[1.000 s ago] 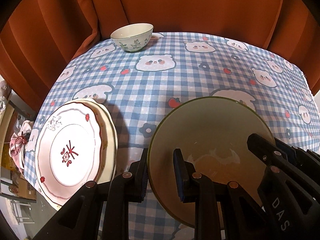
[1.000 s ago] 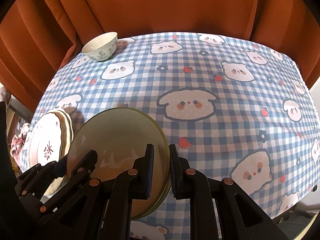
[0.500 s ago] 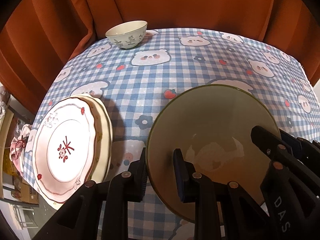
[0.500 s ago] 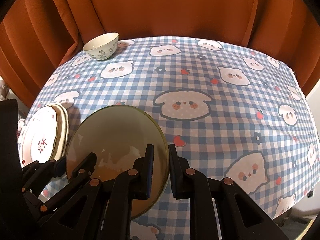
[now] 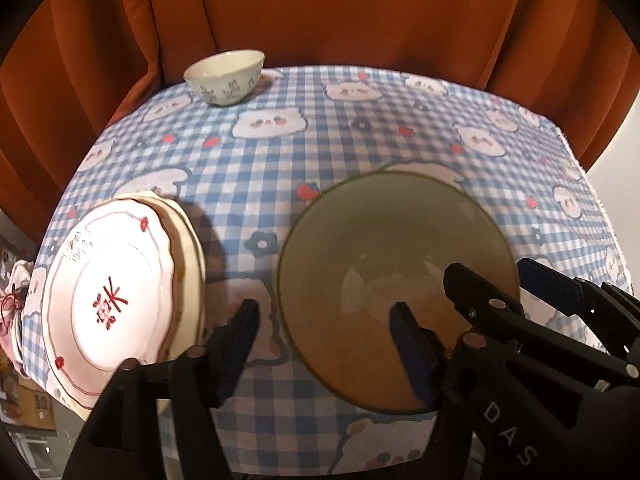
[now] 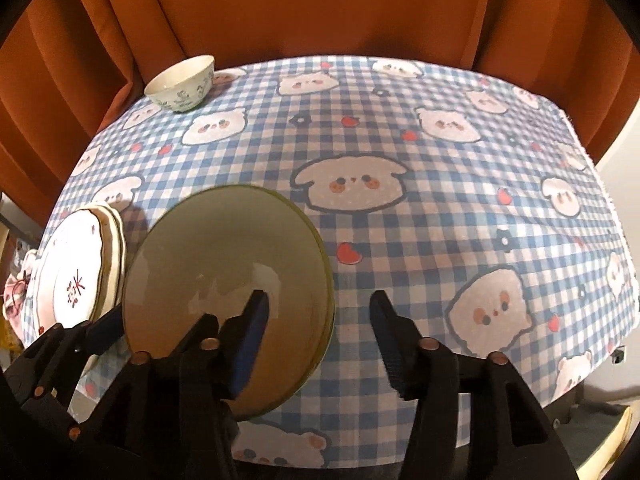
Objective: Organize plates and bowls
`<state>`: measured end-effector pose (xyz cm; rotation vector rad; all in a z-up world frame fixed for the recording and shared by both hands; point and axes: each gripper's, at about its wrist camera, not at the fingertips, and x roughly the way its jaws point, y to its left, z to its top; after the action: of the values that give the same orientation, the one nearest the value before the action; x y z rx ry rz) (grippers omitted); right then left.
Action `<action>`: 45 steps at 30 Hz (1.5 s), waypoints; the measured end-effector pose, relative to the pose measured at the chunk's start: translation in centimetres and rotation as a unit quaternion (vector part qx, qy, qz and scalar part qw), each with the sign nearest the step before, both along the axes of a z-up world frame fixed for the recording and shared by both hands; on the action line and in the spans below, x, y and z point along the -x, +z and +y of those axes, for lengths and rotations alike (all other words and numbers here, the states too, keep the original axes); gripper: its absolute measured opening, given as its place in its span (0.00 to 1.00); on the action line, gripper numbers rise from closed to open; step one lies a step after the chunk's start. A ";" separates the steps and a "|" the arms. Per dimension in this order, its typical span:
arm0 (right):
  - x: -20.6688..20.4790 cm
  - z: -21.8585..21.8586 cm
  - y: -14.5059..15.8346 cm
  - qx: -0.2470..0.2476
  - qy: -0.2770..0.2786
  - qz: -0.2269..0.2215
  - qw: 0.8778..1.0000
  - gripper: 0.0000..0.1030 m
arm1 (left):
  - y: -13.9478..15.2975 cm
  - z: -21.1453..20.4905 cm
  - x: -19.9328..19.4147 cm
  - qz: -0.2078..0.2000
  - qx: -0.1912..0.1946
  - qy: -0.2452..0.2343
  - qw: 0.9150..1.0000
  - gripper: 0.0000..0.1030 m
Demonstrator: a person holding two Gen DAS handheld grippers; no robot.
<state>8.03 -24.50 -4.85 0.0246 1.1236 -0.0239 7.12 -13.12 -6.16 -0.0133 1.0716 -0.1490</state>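
A large olive-green bowl (image 5: 394, 240) sits on the checked tablecloth near the front edge; it also shows in the right wrist view (image 6: 228, 248). My left gripper (image 5: 326, 332) is open, its jaws standing either side of the bowl's left rim. My right gripper (image 6: 320, 320) is open, its jaws standing either side of the bowl's right rim. A stack of white plates (image 5: 116, 292) with a red mark lies at the left edge, and shows in the right wrist view (image 6: 80, 276). A small white patterned bowl (image 5: 224, 76) stands at the far left corner (image 6: 182, 82).
The table wears a blue checked cloth (image 6: 440, 208) with bear prints. Orange curtains (image 5: 320, 12) hang close behind it. The plate stack overhangs the table's left edge, beside pink fabric (image 5: 16, 292).
Both grippers were shut on the green bowl's rim and are now open. The bowl has come down onto the cloth near the front. Both cameras have drawn back a little.
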 end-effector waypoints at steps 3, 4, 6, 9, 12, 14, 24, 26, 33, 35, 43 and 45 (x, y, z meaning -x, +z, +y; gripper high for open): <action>0.3 0.6 1.0 0.008 -0.007 -0.012 1.000 0.60 | 0.7 0.5 0.0 -0.010 0.004 -0.007 1.000 0.71; 0.4 0.8 1.3 0.011 -0.010 -0.016 1.000 0.60 | 1.0 0.7 0.0 -0.013 0.006 -0.010 1.000 0.71; 0.6 1.1 2.0 0.015 -0.016 -0.022 1.000 0.61 | 1.7 1.3 0.1 -0.021 0.009 -0.017 1.000 0.71; 0.9 2.0 3.1 0.019 -0.025 -0.034 0.999 0.63 | 2.8 2.2 0.1 -0.034 0.012 -0.024 0.999 0.71; 0.9 3.1 4.5 0.023 -0.032 -0.048 0.998 0.64 | 4.1 3.8 0.0 -0.051 0.014 -0.026 0.998 0.71; 0.9 4.0 5.4 0.023 -0.033 -0.059 0.997 0.64 | 4.9 4.9 -0.1 -0.061 0.015 -0.026 0.998 0.71; -0.6 9.7 8.8 0.026 -0.027 -0.105 0.994 0.64 | 7.6 10.1 -1.8 -0.103 0.006 -0.001 0.995 0.71; -1.1 10.6 9.2 0.028 -0.024 -0.111 0.993 0.64 | 8.0 11.2 -2.5 -0.107 0.008 0.004 0.994 0.71; -3.8 13.2 10.2 0.038 -0.018 -0.120 0.992 0.79 | 8.8 12.7 -5.2 -0.113 0.002 0.024 0.993 0.71; -4.8 13.4 10.3 0.040 -0.019 -0.122 0.992 0.79 | 8.8 12.9 -6.5 -0.111 0.001 0.034 0.993 0.71; -11.0 13.5 9.7 0.025 0.020 -0.115 0.993 0.79 | 8.3 12.9 -12.1 -0.105 -0.012 0.078 0.991 0.71; -12.9 13.4 9.6 0.020 0.030 -0.116 0.993 0.79 | 8.2 12.8 -13.7 -0.104 -0.019 0.092 0.990 0.71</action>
<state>20.89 -11.15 4.70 -0.0422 0.8916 0.0107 20.86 -0.35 2.05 -0.0615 0.8593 0.0365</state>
